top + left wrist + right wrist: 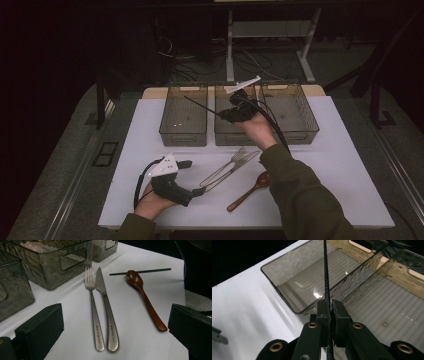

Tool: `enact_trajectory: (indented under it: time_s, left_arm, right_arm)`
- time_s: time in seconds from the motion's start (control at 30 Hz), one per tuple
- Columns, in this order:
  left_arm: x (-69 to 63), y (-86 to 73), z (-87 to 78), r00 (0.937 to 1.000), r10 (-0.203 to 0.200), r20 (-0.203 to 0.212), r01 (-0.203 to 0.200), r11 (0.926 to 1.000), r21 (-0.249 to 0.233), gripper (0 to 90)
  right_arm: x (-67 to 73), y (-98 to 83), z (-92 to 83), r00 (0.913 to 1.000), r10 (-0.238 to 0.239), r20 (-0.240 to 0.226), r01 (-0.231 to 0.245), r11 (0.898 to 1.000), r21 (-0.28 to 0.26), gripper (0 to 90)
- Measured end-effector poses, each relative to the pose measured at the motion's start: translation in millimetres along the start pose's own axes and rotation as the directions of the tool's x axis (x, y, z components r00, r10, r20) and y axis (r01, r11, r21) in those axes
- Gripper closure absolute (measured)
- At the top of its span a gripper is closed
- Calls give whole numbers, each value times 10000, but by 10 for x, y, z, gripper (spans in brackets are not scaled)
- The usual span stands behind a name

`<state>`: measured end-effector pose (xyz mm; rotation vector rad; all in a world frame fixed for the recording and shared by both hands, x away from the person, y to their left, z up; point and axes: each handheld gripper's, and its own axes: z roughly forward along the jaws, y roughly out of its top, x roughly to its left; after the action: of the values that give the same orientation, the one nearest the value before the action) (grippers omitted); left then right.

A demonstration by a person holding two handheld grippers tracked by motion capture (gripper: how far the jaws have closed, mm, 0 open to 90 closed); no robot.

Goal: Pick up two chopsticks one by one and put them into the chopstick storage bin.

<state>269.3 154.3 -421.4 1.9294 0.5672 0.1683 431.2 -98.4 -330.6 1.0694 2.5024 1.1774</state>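
Note:
My right gripper (223, 114) (330, 305) hangs over the row of bins, shut on a thin black chopstick (200, 105) (326, 277). The stick reaches out over the left bin (184, 131) (277, 285). At the table's front left, my left gripper (194, 177) (116, 310) rests open, its jaws wide apart with nothing between them. It faces a steel fork (227, 165) (93, 312) and knife (235, 167) (106, 305) lying side by side. A brown wooden spoon (250, 190) (142, 290) lies to their right. A second black chopstick (150, 270) lies on the table behind the spoon's bowl.
Three smoky see-through bins stand in a row at the back of the white table (340, 165): left, middle (227, 135) and right (292, 132). My right forearm and sleeve (300, 190) cross the table's front right. Table legs and cables lie beyond the far edge.

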Motion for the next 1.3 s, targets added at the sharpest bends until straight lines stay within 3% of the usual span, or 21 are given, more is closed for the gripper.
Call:
enact_trajectory:
  time_s: [0.27,0.8,1.17,1.3]
  left_arm:
    - [2,-1,7,10000,-17,2,17,10000,-69,0]
    - [6,2,-1,10000,-59,33,60,9998,-188,0]
    - [4,5,4,10000,-39,75,41,9998,-175,0]
    - [7,3,-2,10000,-40,77,42,9998,-187,0]
  right_arm:
    - [79,206,306,9998,36,213,-45,9991,431,845]
    - [164,343,903,9971,415,631,-490,9913,1219,844]
    - [268,359,1104,9970,475,619,-552,9899,1309,836]
    - [280,359,1087,9985,375,391,-421,9913,1246,713]
